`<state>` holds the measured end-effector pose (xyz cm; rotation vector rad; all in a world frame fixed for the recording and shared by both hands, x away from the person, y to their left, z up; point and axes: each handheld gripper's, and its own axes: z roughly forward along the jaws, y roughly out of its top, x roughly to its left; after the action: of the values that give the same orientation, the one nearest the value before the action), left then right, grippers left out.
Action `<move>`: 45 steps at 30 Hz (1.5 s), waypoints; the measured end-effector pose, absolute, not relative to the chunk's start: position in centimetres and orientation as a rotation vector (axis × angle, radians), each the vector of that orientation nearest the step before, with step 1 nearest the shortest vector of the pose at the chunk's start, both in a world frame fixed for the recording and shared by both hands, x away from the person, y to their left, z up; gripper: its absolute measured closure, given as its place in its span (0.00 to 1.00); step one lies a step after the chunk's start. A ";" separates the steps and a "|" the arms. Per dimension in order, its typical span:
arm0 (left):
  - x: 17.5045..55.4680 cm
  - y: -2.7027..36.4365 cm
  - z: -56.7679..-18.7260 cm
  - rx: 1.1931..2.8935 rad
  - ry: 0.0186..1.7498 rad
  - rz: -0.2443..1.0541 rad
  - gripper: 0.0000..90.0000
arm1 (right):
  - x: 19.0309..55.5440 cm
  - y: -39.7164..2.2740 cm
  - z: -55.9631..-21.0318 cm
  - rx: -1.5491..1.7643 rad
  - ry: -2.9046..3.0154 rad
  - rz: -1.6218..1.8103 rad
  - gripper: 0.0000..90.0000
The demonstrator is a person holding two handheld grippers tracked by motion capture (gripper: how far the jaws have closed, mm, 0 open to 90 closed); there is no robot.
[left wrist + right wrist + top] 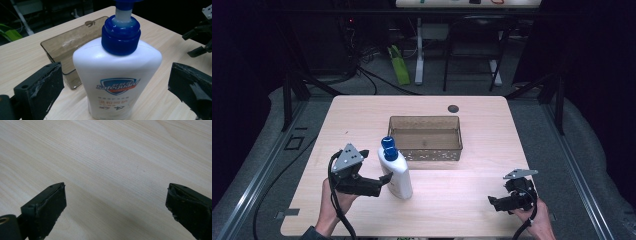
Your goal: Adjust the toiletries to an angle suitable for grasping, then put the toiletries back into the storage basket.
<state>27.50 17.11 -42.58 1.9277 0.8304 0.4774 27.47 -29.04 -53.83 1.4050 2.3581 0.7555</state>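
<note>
Left tool [112, 85]: jaws spread wide on either side of the white plastic soap bottle with blue pump cap [117, 75], not touching it.
Right tool [115, 202]: released, jaws wide, over bare pale wooden worktop [112, 157].
Bottle: upright, just beside the brown translucent plastic bin [425, 137].

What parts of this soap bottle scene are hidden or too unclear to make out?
- Soap bottle: in the left gripper view its pump head is cut off by the top edge and its base by the bottom edge.
- Small print under the bottle's logo: too blurred to read in the left gripper view.
- Left gripper: whether its tips touch the bottle is too small to tell in the high view.
- Basket: its near floor hides behind its own front wall there.
</note>
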 end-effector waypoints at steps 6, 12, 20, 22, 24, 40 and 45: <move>28.0 17.0 -43.0 1.938 0.842 0.480 0.00 | 27.5 -29.0 -53.8 1.406 2.363 0.763 0.03; 28.5 16.6 -43.7 1.953 0.854 0.487 0.00 | 27.4 -29.0 -53.8 1.408 2.363 0.766 0.04; 28.7 16.1 -44.0 1.954 0.858 0.503 0.00 | 27.5 -29.1 -53.8 1.407 2.374 0.770 0.04; 28.7 15.9 -44.0 1.950 0.859 0.505 0.00 | 27.5 -29.1 -53.8 1.413 2.372 0.771 0.04; 28.6 15.8 -44.0 1.946 0.857 0.504 0.00 | 27.5 -29.1 -53.8 1.409 2.374 0.771 0.04; 29.1 15.6 -43.3 1.896 0.807 0.445 0.00 | 27.4 -28.9 -53.7 1.400 2.382 0.767 0.06; 29.4 15.8 -42.8 1.878 0.799 0.447 0.00 | 27.5 -29.0 -53.7 1.404 2.378 0.767 0.06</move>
<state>29.42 15.76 -42.77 1.8777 0.7988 0.4467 27.48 -28.99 -53.74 1.4038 2.3784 0.7669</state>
